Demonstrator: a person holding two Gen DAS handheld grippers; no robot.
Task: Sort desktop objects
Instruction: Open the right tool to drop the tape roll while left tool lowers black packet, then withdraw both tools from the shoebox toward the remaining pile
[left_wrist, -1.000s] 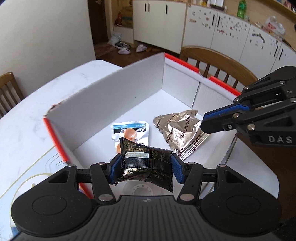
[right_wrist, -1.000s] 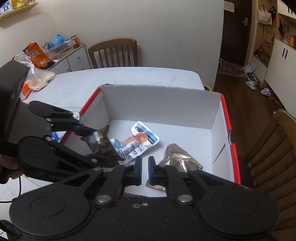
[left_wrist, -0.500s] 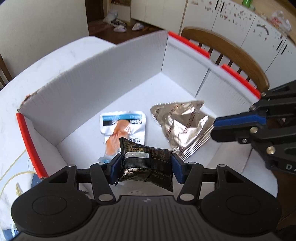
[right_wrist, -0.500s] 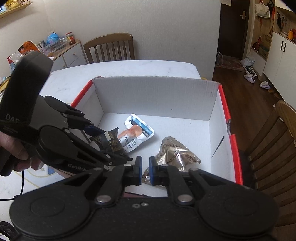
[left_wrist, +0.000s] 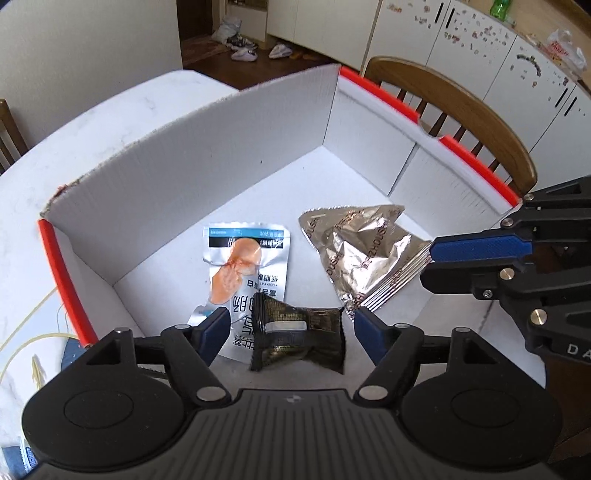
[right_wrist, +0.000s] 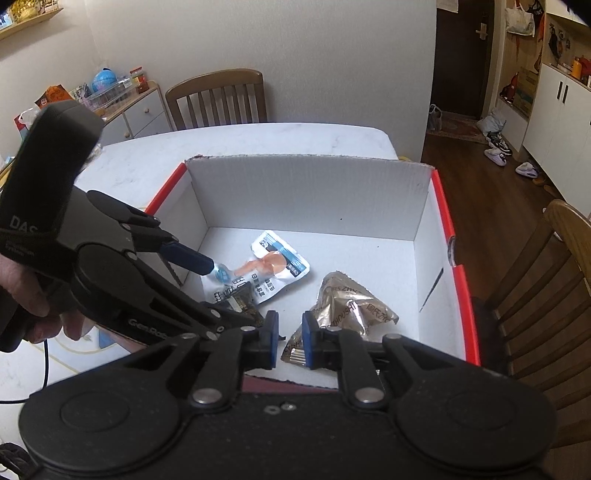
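left hand-held gripper (left_wrist: 291, 323) is spread wide and released over the box (left_wrist: 192, 155); the dark packet (left_wrist: 299, 338) lies loose between its fingers, partly on the white pouch (left_wrist: 243, 258). to the right sits the foil bag (left_wrist: 362, 254), and my right hand-held gripper (right_wrist: 288, 341) hangs at the near rim, nearly closed on nothing. risk, i think: pulling the left one out could snag the packet's crimped edge and drag it toward the wall. half a second ago that gripper was clamped on the packet; now it has let go and the packet has dropped.
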